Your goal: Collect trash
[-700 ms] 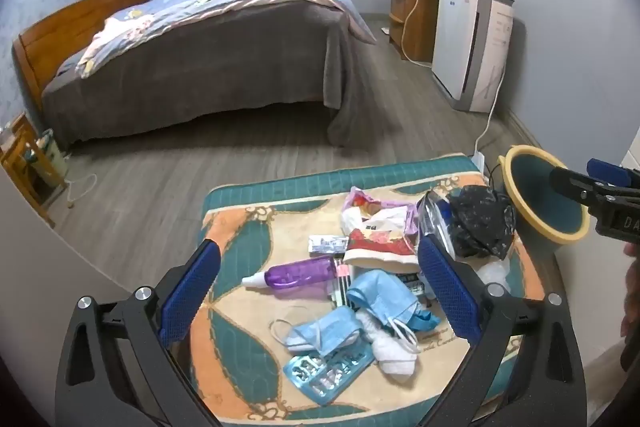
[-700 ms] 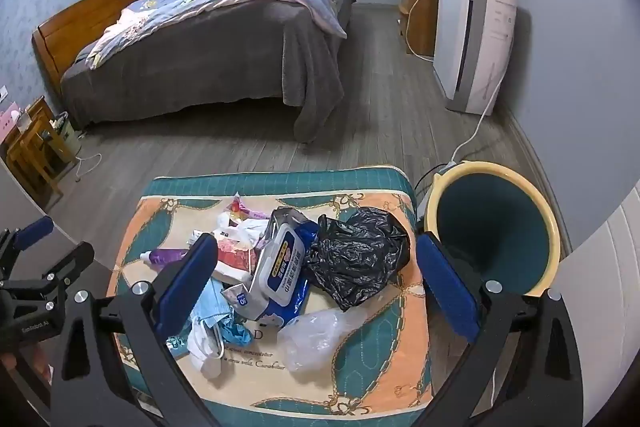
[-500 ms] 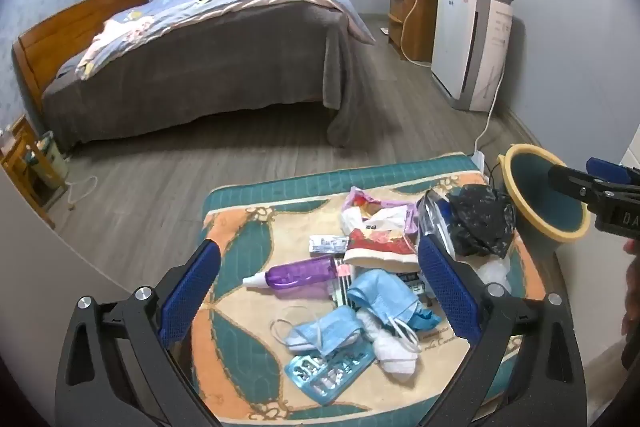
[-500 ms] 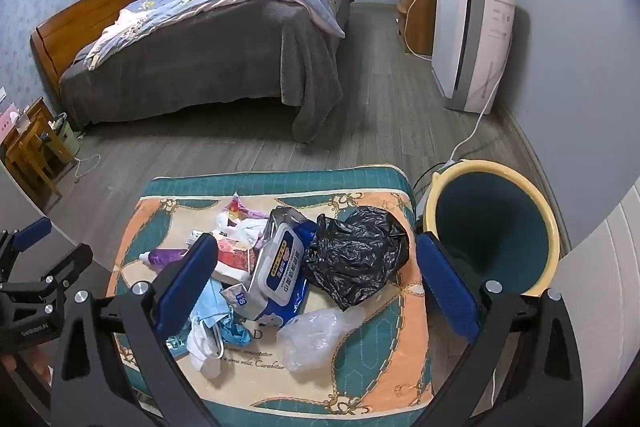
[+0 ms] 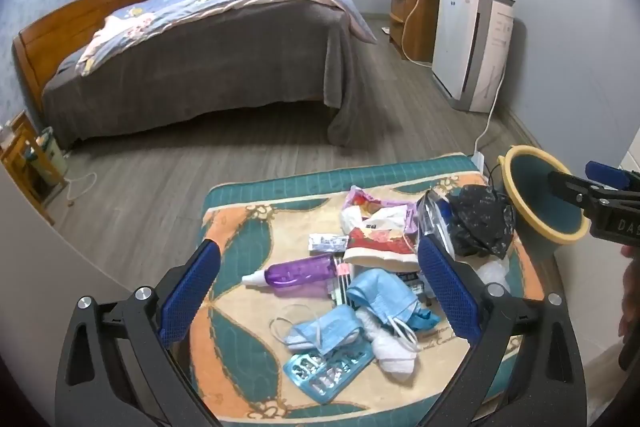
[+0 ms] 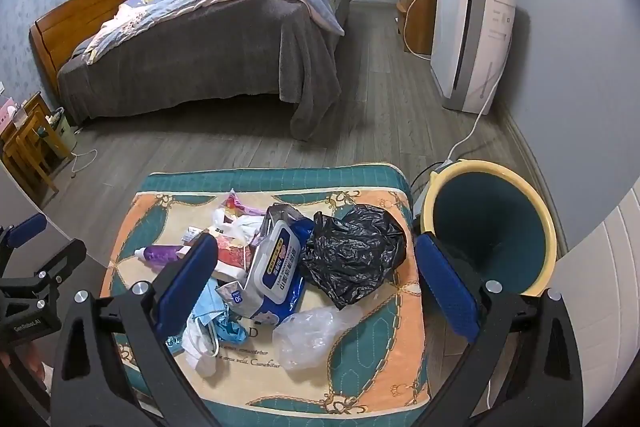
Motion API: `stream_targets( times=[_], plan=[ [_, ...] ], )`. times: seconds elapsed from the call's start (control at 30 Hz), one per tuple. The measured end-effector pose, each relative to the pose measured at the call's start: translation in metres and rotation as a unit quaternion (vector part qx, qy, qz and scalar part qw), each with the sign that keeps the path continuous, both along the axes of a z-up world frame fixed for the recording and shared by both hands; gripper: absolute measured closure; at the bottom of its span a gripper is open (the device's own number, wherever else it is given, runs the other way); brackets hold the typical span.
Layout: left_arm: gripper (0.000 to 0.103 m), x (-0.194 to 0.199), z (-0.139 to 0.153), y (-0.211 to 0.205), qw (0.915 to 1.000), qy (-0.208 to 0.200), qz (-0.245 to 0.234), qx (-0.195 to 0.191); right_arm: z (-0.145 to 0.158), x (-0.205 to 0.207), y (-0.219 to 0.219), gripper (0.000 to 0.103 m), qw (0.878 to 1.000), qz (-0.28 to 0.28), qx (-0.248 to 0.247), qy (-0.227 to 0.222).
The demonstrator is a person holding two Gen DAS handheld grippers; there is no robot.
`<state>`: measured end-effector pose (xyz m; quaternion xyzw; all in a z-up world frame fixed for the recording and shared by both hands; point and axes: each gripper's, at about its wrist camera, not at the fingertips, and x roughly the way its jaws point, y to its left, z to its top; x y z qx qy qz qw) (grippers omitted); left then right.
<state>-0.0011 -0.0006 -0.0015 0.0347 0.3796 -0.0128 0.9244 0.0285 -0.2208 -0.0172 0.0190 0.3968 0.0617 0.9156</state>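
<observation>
Both my grippers hang with jaws spread wide and nothing between them: my left gripper (image 5: 318,285) at the bottom of its frame, my right gripper (image 6: 316,279) likewise. Past them, mid-frame, the trash pile (image 6: 280,259) lies on a patterned mat (image 6: 360,359). The teal bin (image 6: 490,235) stands just beside the mat's right edge.

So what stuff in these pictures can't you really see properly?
- Crumpled black plastic bag: its contents are hidden in both views by its own folds.
- Teal bin with a yellow rim: its bottom is dark in the right wrist view; the other gripper partly covers it in the left wrist view.
- Blue-and-white wipes pack: its print is too small to read.
- Red-and-white packet: the left gripper's finger partly covers it in the left wrist view.
</observation>
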Motion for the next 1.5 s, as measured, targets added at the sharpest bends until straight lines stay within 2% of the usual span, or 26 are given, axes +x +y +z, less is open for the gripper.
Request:
stream_targets(
  times=[1.5],
  plan=[
    [0.005,0.0010,-0.0047,0.0013,1.0000,0.005,0.000,-0.001,-0.0052,0.0012,0.0052,0.006,1.000,0.006,-0.004,0.011]
  ],
)
